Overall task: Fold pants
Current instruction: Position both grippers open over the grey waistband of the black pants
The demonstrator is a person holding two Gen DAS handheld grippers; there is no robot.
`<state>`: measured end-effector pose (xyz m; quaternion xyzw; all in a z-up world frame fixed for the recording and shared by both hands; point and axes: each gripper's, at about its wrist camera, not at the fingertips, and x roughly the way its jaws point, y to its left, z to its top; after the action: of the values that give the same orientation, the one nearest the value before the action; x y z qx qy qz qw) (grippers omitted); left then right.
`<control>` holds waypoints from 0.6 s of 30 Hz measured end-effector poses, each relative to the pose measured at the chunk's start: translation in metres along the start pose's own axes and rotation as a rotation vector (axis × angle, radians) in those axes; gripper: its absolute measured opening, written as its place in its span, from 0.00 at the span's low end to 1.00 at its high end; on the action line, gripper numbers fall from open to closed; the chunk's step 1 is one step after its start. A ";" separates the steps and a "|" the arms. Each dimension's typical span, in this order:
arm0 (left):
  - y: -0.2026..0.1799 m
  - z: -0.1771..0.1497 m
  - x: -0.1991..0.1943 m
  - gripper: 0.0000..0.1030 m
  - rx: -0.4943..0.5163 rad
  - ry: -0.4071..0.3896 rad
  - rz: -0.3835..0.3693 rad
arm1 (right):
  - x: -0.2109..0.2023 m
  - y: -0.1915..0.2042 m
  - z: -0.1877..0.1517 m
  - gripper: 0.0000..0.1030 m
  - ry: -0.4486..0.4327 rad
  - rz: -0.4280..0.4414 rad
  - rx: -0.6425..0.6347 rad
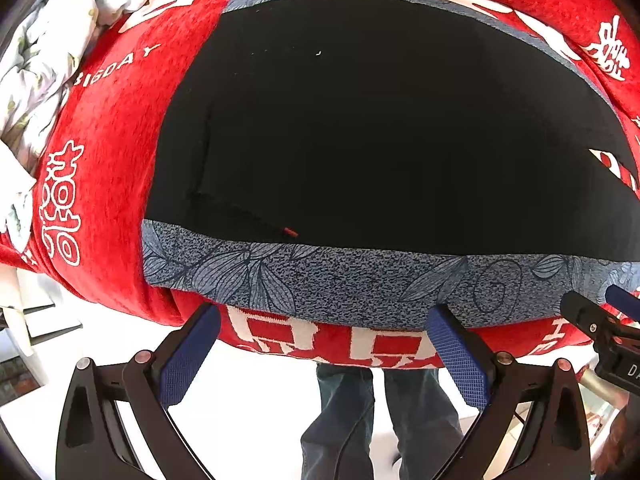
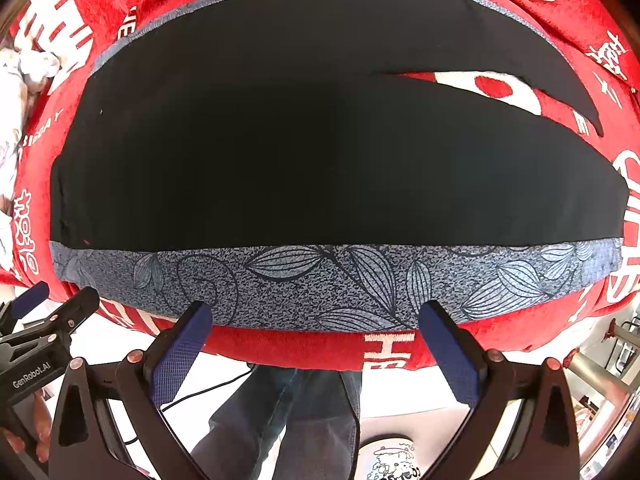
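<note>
With the pants (image 1: 380, 128) lying flat, we hovered both grippers (image 1: 324, 344) (image 2: 316, 340) wide open, empty; next needed a waistband (image 2: 320, 284) pinch

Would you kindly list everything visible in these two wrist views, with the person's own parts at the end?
pants: one, black with a blue-grey leaf-print band, spread flat on the blanket, band at the near edge.
blanket: one, red with white lettering, under the pants.
quilt: one, pale floral, bunched at the far left.
slipper: one, white with a cartoon print, on the floor.
left gripper: black, blue pads, open, at the band.
right gripper: same, open, at the band.
legs: two, dark jeans, standing below.
</note>
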<state>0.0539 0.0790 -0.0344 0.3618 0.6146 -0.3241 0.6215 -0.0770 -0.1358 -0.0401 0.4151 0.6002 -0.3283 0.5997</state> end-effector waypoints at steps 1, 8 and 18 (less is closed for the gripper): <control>0.001 -0.001 0.001 1.00 -0.001 0.001 0.003 | 0.001 -0.001 0.000 1.00 0.000 0.000 0.000; 0.004 -0.001 0.004 1.00 -0.010 0.006 0.007 | 0.008 0.002 -0.005 1.00 0.006 -0.003 0.000; 0.012 -0.004 0.008 1.00 -0.020 0.008 0.012 | 0.015 0.005 -0.010 1.00 0.008 -0.006 -0.001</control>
<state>0.0619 0.0888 -0.0413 0.3605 0.6181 -0.3125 0.6248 -0.0758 -0.1227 -0.0542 0.4141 0.6041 -0.3283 0.5965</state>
